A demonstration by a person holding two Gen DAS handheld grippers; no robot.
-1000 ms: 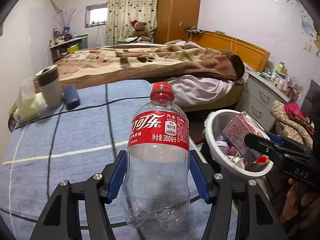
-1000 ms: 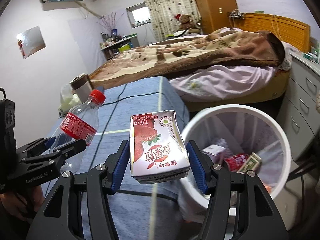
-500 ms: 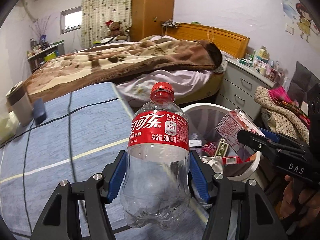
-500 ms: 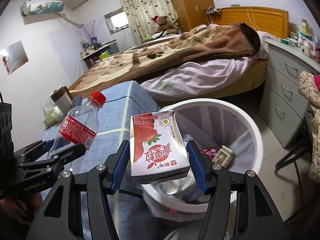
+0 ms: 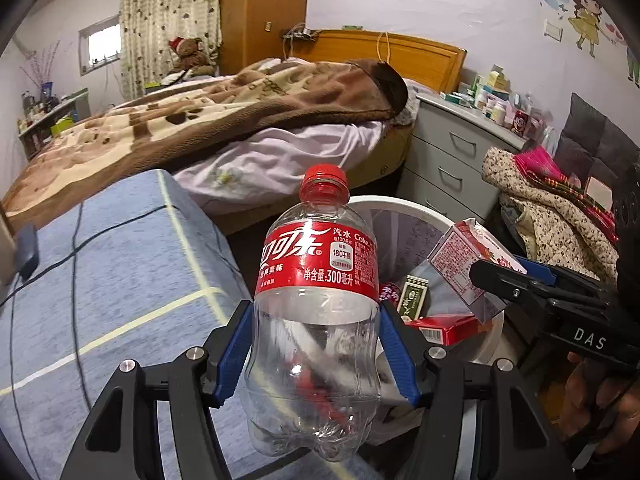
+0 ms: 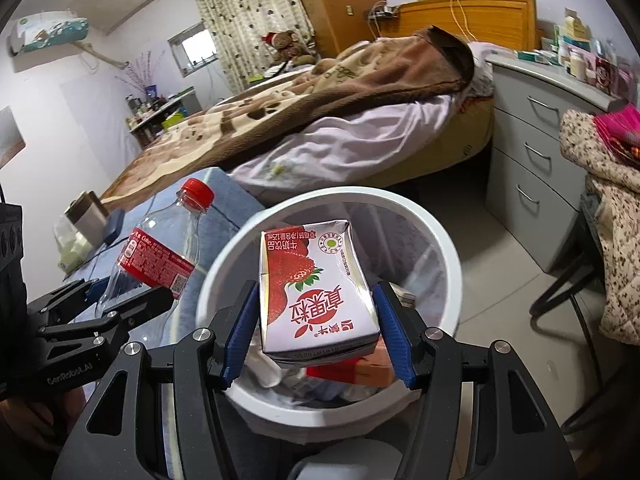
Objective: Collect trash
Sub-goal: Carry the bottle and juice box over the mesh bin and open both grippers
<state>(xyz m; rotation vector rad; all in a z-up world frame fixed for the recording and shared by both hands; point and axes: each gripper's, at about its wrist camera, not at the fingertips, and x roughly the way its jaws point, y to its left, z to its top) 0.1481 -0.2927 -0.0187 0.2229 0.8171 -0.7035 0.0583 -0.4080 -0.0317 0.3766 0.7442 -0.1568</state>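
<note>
My left gripper is shut on an empty clear Coke bottle with a red cap and label, held upright at the edge of the white trash bin. My right gripper is shut on a strawberry milk carton and holds it directly above the open white trash bin. The bin holds several pieces of trash, among them a red box. The bottle and left gripper show at the left of the right wrist view; the carton and right gripper show at the right of the left wrist view.
A blue-grey covered table lies to the left of the bin, with a cup and a dark case on it. A bed stands behind. A grey drawer unit and a chair with clothes are to the right.
Both grippers have swung right from over the table toward the bin. The carton now hangs over the bin's opening and the bottle is at its rim. Both grips are unchanged.
</note>
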